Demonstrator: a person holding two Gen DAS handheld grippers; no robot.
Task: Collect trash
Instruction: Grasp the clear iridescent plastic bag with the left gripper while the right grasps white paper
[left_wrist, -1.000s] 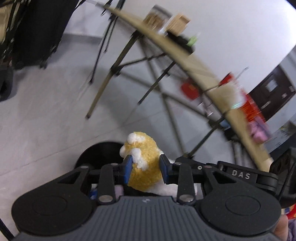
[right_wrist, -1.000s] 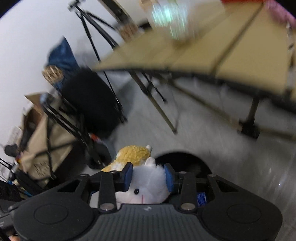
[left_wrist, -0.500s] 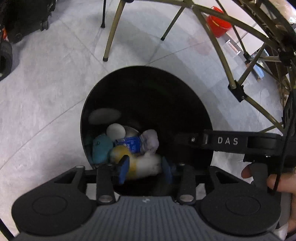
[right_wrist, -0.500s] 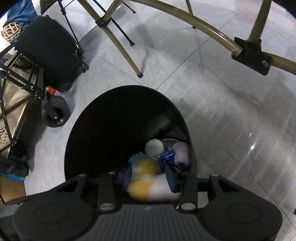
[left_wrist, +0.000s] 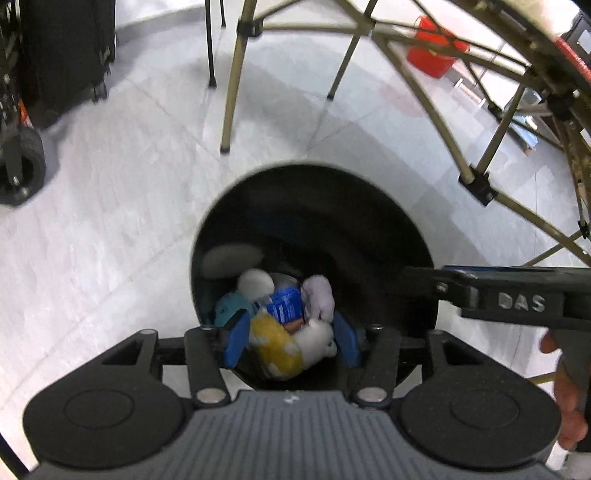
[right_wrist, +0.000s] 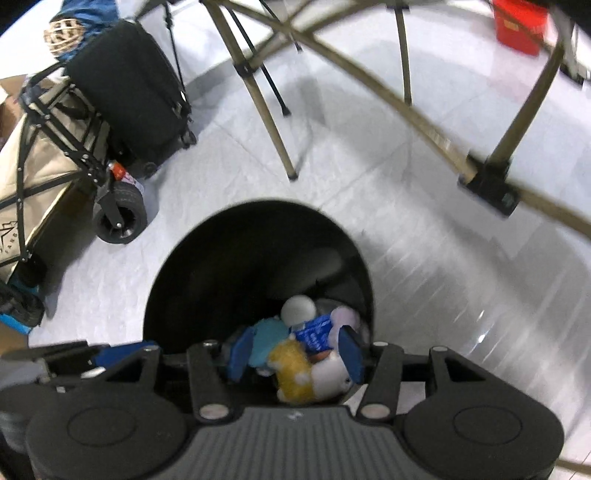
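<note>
— Premises type?
— Indoor workroom or lab, not a home: pale tiled floor (left_wrist: 110, 192), folding desk on tan metal legs (right_wrist: 273, 122).
— Supporting evidence?
— Black wheeled case (right_wrist: 136, 88), folding wagon (right_wrist: 55, 155), red bin (left_wrist: 436, 48), black trash can (right_wrist: 258, 266).

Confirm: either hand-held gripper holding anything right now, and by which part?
Nothing held. Both the left hand-held gripper and the right hand-held gripper are open above the black bin; the yellow-and-white plush toy lies inside it, free of the pads.
</note>
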